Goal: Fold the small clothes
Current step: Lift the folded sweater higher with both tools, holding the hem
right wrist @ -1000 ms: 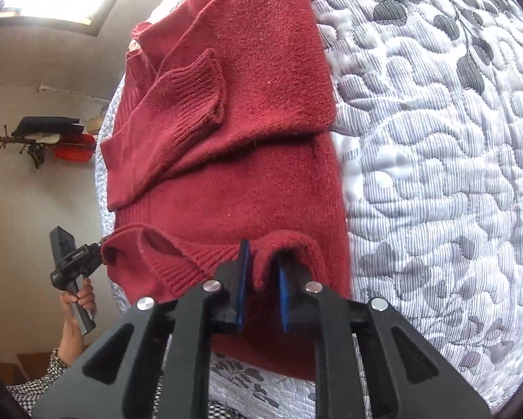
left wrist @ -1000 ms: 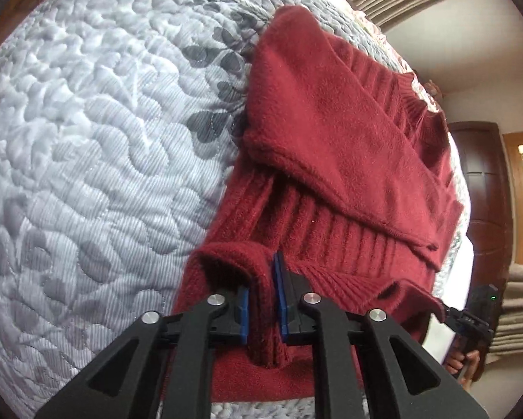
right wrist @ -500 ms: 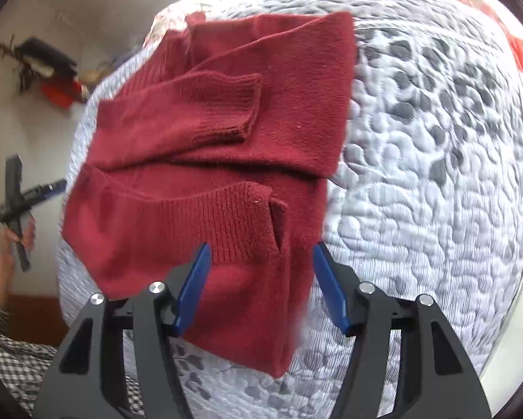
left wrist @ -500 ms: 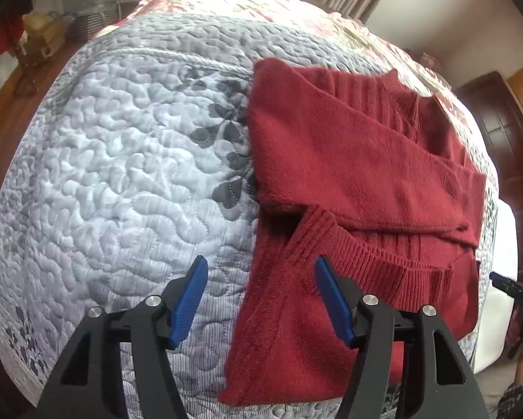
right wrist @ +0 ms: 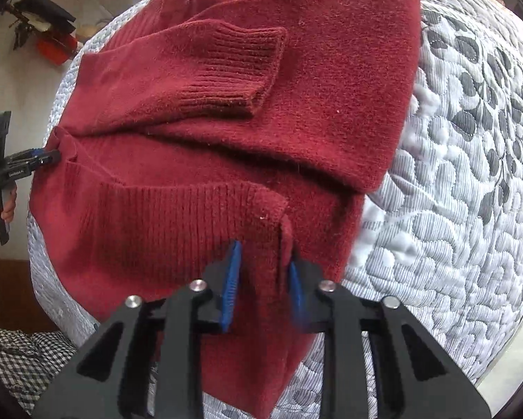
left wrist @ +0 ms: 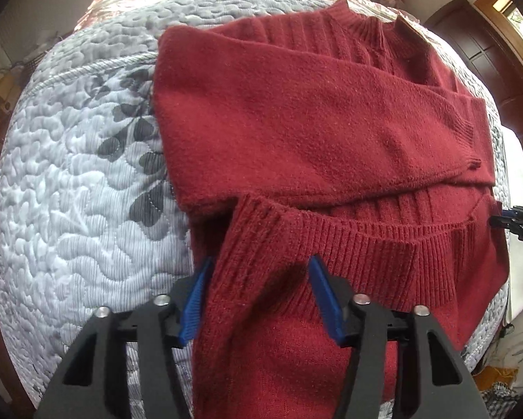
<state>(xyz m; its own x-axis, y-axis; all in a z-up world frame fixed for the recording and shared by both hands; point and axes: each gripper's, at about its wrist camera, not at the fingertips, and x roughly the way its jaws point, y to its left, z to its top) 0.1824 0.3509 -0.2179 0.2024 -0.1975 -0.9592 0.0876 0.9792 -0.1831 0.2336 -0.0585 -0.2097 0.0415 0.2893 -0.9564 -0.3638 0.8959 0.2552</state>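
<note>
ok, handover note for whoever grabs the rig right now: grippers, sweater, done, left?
Left gripper: open, jaws straddling the folded-up ribbed hem near its left corner, gripping nothing.
Right gripper: open, narrower gap, fabric of the hem's right corner between the pads, not clamped.
Red sweater: on the quilted bed cover, both sleeves folded across the chest, cuff on top.
Done: sleeves in, hem turned up partway.
Left: probably regrip the bottom fold and carry it up toward the collar.

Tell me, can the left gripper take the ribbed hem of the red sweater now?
Probably yes. The left gripper is open, its blue pads either side of the folded-up ribbed hem of the red sweater, and nothing lies between them.
</note>
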